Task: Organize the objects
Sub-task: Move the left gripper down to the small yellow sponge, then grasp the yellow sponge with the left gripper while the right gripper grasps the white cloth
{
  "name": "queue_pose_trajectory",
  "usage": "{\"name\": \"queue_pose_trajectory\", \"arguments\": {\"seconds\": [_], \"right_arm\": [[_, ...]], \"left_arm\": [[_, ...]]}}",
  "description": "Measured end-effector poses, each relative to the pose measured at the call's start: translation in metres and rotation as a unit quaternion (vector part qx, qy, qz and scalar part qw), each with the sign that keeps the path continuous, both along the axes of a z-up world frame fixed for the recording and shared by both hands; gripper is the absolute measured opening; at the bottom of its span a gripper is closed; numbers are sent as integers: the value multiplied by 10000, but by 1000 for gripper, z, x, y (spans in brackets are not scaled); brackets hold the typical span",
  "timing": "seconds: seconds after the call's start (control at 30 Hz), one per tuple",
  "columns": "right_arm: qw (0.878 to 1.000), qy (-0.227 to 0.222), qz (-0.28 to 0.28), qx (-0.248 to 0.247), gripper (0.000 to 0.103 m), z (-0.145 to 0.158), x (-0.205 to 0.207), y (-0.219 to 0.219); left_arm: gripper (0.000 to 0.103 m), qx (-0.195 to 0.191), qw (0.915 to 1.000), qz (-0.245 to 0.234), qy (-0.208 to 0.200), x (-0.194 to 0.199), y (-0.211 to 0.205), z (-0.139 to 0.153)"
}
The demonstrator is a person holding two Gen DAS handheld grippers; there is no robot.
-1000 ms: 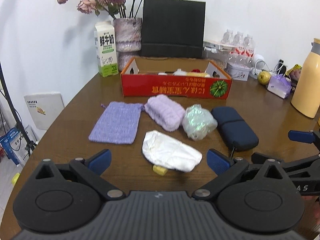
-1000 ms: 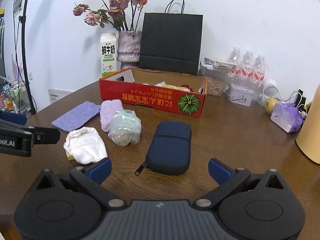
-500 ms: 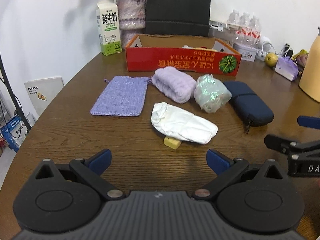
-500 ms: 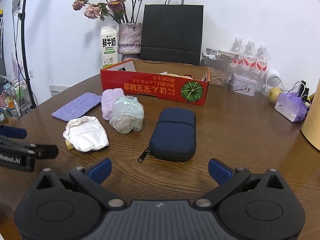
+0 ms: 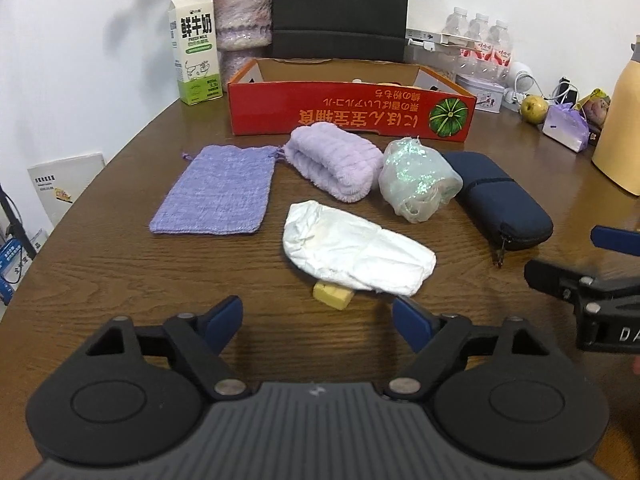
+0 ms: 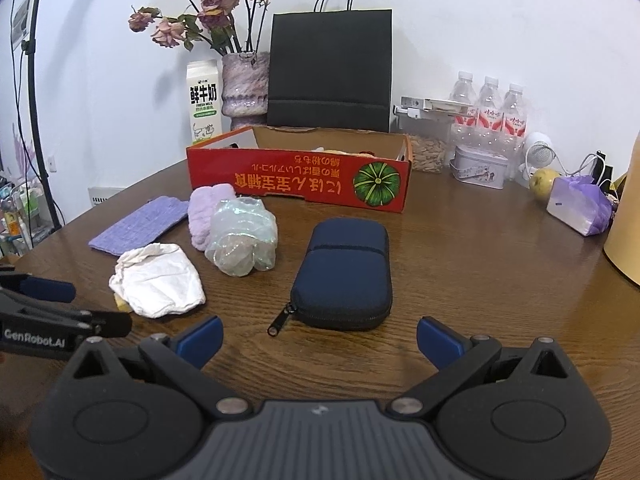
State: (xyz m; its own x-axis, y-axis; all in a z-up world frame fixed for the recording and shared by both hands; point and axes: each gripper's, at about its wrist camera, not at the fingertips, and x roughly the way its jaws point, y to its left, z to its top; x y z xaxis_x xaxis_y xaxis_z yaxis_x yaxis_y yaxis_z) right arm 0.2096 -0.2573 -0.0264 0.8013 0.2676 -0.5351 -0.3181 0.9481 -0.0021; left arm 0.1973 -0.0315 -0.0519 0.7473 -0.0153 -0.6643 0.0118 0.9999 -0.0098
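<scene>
Left wrist view: left hand-held gripper [image 5: 317, 314], blue-tipped fingers spread apart, nothing between them, low over the brown wooden table [image 5: 120, 272]. Just ahead, a crumpled white pouch [image 5: 356, 254] lying over a small yellow block [image 5: 333, 296]. Behind, in a row left to right: flat lilac knit drawstring bag [image 5: 218, 196], rolled lilac towel [image 5: 334, 162], iridescent film bundle [image 5: 418, 180], navy zip case [image 5: 498, 198]. Farther back, an open red carton [image 5: 352, 110] printed with a green pumpkin and yellow lettering seen upside down. Milk carton [image 5: 195, 46], label "鲜牛奶", beside a mottled vase [image 5: 242, 20]; black paper bag [image 5: 340, 8] behind the carton. At right edge, part of the other tool, letters "DA" legible. Right wrist view: right hand-held gripper [image 6: 319, 340], fingers wide apart, empty, with the navy zip case [image 6: 344, 272] directly ahead, zip pull toward the camera. White pouch [image 6: 158, 280] and film bundle [image 6: 242, 240] to its left; red carton [image 6: 300, 180] beyond. Left tool body at left edge reads "GenRobot.AI". Milk carton [image 6: 205, 100] also reads "FRESH MILK". Three water bottles [image 6: 488, 108] with red labels, a tin [image 6: 478, 166].
</scene>
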Motion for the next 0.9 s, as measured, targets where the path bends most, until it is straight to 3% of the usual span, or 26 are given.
{"name": "queue_pose_trajectory", "arguments": {"seconds": [0.3,0.37,0.43,0.9], "right_arm": [[10000,-7,-71,6,103,-6,4,0],[10000,-2,-65,-3,103,-8,4,1],[10000,8,-65,-14,103,-9,5,2],[9999,44,-115,-12,103,-10,6,3]], "left_arm": [[50,-176,9996,-218,-59,9,-5,-4],[30,-172,9994,-274,-95,9,-6,-4],[21,-204,9992,-329,-119,7,-6,-4],[21,-184,9989,-399,-189,-12,2,-1]]}}
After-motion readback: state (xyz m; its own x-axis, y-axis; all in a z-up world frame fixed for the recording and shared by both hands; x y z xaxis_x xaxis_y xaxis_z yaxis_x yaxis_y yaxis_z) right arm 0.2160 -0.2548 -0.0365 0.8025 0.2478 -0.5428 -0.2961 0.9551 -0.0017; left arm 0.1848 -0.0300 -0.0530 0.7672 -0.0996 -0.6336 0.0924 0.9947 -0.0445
